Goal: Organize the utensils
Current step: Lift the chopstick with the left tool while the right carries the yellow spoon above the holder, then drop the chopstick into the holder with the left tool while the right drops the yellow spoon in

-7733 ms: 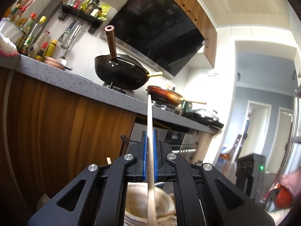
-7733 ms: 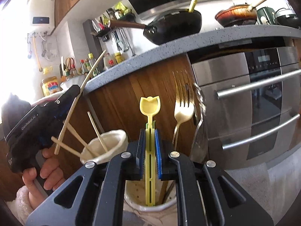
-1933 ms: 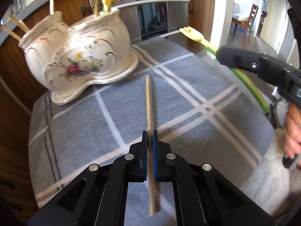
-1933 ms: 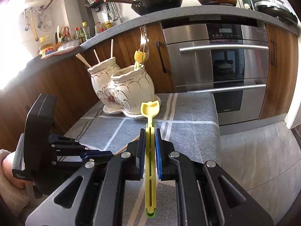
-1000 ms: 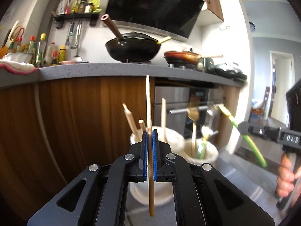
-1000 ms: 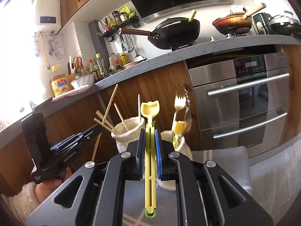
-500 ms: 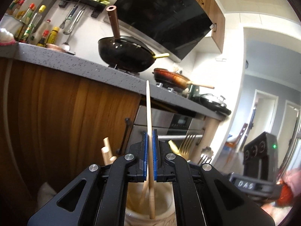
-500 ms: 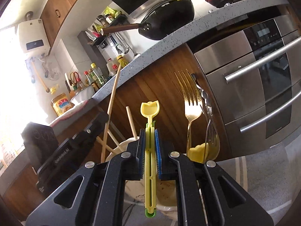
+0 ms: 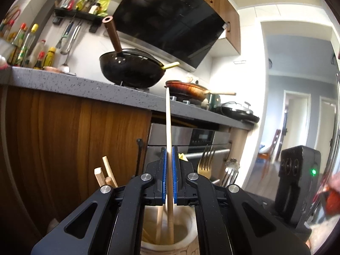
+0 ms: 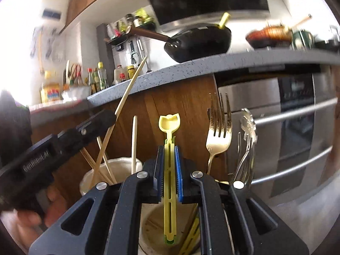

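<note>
Both grippers have come in over the holder since a second ago, when they hung back from it with the cloth-covered surface in sight. Left gripper (image 9: pixel 169 176) has its jaws clamped on a wooden chopstick (image 9: pixel 168 127), which stands almost upright with its lower end inside the mouth of the cream chopstick pot (image 9: pixel 187 237), beside another chopstick (image 9: pixel 159 223) already leaning there. More chopstick ends (image 9: pixel 105 175) poke up at the near left. Right gripper (image 10: pixel 169 170) is closed on a yellow plastic spoon (image 10: pixel 169 125), bowl uppermost, its lower tip hanging in the mouth of the second pot (image 10: pixel 148 231). To the right of that spoon a gold fork (image 10: pixel 218 136) and a silver utensil (image 10: pixel 247 136) stand up from the same pot. Far behind run the wooden cabinets and the steel oven (image 10: pixel 297 127), with a black wok (image 9: pixel 131 68) on the stone counter above.
</note>
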A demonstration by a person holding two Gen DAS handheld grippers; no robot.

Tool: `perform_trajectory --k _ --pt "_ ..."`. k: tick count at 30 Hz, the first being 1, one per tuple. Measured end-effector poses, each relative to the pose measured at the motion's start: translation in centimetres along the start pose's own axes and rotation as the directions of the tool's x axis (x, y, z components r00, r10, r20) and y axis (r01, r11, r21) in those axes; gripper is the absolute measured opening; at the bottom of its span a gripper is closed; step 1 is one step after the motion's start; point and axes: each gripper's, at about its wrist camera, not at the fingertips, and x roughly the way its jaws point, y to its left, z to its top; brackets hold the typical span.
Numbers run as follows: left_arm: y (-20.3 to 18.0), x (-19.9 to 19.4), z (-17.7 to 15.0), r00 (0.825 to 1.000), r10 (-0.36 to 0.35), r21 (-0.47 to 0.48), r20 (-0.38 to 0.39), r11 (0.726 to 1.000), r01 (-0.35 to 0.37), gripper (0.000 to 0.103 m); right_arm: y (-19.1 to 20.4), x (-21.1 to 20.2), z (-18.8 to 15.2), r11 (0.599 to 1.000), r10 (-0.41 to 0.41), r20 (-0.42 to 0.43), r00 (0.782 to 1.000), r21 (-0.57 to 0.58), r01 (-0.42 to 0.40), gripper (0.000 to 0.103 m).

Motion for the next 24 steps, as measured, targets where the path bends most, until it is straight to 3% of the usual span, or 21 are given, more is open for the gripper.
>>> perform_trajectory --k 7,17,22,24 --pt "-0.4 -1.8 -0.1 1.0 -0.007 0.054 0.001 0.998 0.007 0.005 -0.7 -1.8 -0.1 1.0 -0.003 -0.031 1.0 0.013 0.004 0.01" --pt "-1.2 -3.5 -0.9 0.998 0.048 0.13 -0.046 0.991 -0.042 0.005 -0.3 -3.6 -1.3 1.0 0.003 -0.074 0.997 -0.014 -0.004 0.011" --pt "-1.3 -3.8 -0.8 0.996 0.063 0.128 -0.063 0.99 -0.055 0.014 0.4 -4.5 -1.2 0.999 0.0 -0.056 0.998 -0.041 -0.002 0.032" --pt "-1.4 -4.3 -0.7 0.995 0.07 0.122 -0.067 0.991 -0.061 0.015 0.5 -5.2 -1.1 0.999 -0.005 -0.05 0.999 -0.036 0.003 0.033"
